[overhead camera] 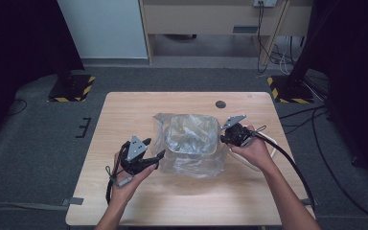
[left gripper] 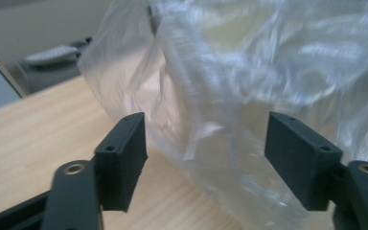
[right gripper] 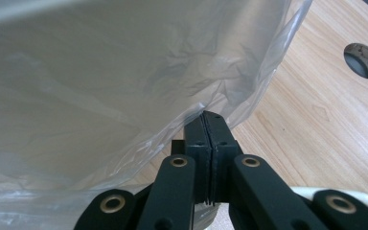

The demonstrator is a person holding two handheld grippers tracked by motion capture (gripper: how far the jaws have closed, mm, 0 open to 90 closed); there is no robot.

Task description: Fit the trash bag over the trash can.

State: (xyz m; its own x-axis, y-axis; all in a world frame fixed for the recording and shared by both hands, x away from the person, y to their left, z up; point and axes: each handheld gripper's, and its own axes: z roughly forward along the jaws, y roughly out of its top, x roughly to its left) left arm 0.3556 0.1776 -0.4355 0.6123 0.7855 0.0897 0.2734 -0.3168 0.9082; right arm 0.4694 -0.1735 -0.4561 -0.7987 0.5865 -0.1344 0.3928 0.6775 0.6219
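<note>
Bag: clear plastic bag sits crumpled near the middle of the wooden worktop, between both grippers.
Left gripper: left gripper at the bag's left edge, jaws spread apart; plastic hangs between them, pads not pressing it.
Right gripper: right gripper at the bag's right edge, jaws pressed together, pinching the bag's film.
Worktop hole: round hole beyond the bag.

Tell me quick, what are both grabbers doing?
Left gripper: open, clear plastic bag between its jaws, not pinched.
Right gripper: shut on the bag's edge.
</note>
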